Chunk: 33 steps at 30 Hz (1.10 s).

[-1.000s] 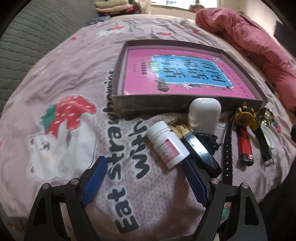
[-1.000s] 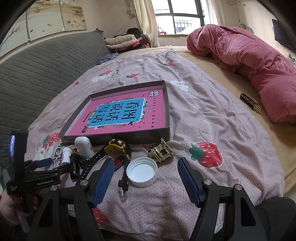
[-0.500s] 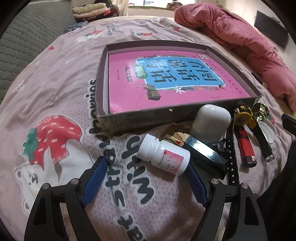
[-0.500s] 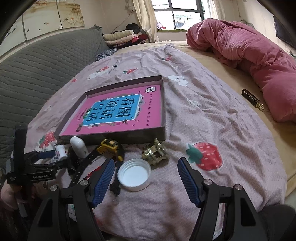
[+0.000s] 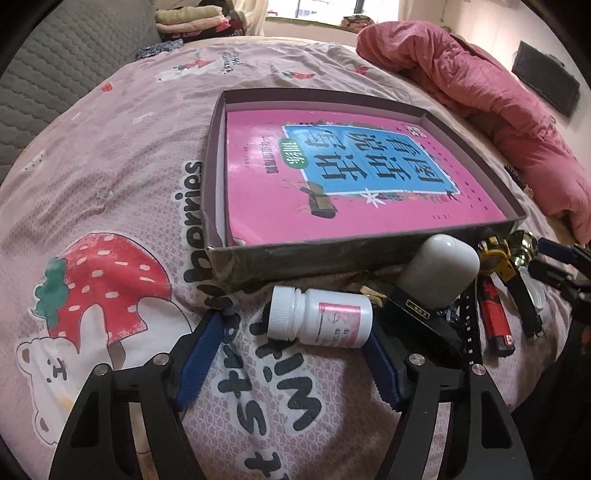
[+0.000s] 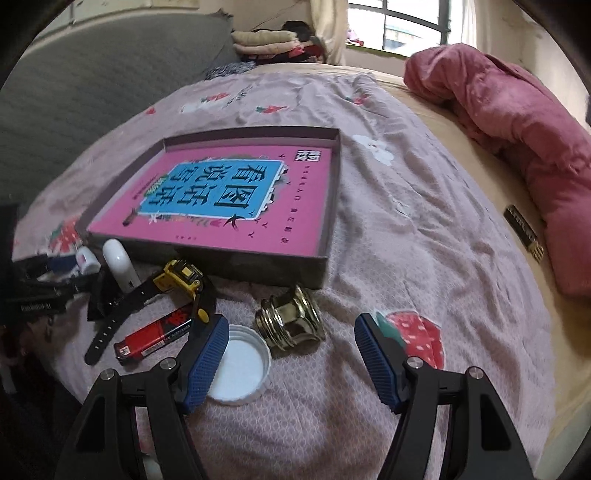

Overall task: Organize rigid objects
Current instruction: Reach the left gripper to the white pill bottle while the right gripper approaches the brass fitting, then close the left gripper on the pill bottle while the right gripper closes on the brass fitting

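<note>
While both hand-held grippers gape — left around the pill bottle, right over bedding.

The left camera sits low and close over the bed, looking at the box from its left corner. The right camera sits higher and farther back, looking from the right. Both see the box and the pink book.

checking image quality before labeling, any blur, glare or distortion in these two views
Left wrist view: strong fisheye bend, dark corners; the white pill bottle between the open jaws reads sharp, with glare on the pink book. Right wrist view: softer overall, window blown out, the brass fitting and white lid slightly blurred.
</note>
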### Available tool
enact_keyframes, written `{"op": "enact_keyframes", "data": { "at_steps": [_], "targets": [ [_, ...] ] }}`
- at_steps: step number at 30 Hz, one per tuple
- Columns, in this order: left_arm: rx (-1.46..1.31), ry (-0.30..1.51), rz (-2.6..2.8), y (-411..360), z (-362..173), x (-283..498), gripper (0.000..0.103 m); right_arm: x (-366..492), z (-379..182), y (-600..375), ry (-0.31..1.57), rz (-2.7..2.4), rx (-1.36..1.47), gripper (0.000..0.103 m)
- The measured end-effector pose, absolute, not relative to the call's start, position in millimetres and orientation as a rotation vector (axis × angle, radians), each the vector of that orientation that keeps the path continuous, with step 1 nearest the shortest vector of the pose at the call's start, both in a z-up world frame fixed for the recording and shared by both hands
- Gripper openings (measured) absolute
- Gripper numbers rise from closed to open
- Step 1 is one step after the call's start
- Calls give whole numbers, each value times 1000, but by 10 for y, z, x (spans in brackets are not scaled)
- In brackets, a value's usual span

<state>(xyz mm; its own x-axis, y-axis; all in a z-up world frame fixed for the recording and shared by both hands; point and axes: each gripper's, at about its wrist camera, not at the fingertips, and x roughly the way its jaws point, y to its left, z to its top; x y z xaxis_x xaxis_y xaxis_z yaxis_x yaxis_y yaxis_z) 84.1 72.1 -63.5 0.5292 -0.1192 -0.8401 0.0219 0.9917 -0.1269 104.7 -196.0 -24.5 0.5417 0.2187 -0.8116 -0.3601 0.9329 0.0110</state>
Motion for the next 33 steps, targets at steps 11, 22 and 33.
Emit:
{"op": "enact_keyframes", "data": {
  "at_steps": [11, 22, 33],
  "targets": [
    [-153, 1005, -37, 754, -637, 877, 71, 1201, -360, -2017, 987, 324, -146, 70],
    [-200, 998, 68, 733, -629, 885, 57, 1241, -379, -2014, 997, 357, -150, 39],
    [-283, 989, 56, 879, -617, 890, 49, 1189, -184, -2134, 932, 399, -38, 35]
  ]
}}
